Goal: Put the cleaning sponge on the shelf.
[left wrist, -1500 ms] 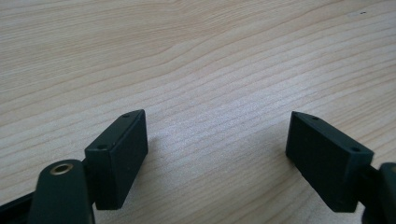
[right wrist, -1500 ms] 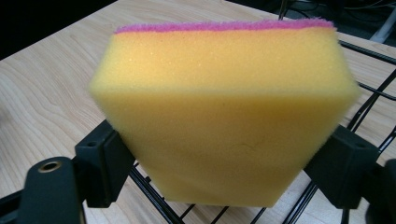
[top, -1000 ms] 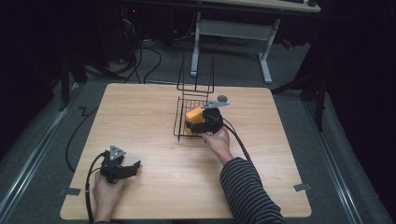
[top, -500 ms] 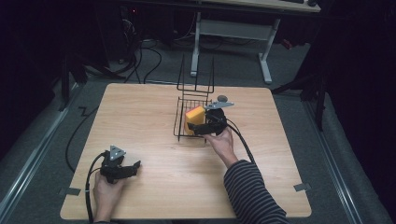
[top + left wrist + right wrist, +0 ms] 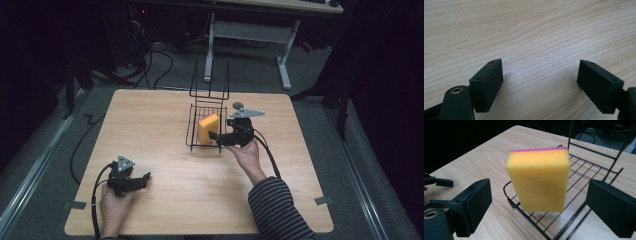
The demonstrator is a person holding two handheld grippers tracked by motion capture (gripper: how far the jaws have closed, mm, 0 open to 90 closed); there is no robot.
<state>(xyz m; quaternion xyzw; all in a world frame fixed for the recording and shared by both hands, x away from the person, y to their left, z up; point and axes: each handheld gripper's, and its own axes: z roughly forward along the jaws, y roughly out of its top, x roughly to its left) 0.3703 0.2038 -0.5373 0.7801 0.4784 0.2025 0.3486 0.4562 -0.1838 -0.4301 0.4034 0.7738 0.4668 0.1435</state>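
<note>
Standing on end in the black wire basket, the soft, light yellow foam sponge with a pink top sits free between your right gripper's just-moved, parted jaws, so pinch its broad faces; your left gripper gapes empty.

- The sponge is a thick yellow foam block with a thin pink layer along its top edge.
- It stands upright on one narrow end, broad face showing in the right gripper view.
- It sits inside the black wire basket, on the grid floor near the front rim, at mid-table.
</note>
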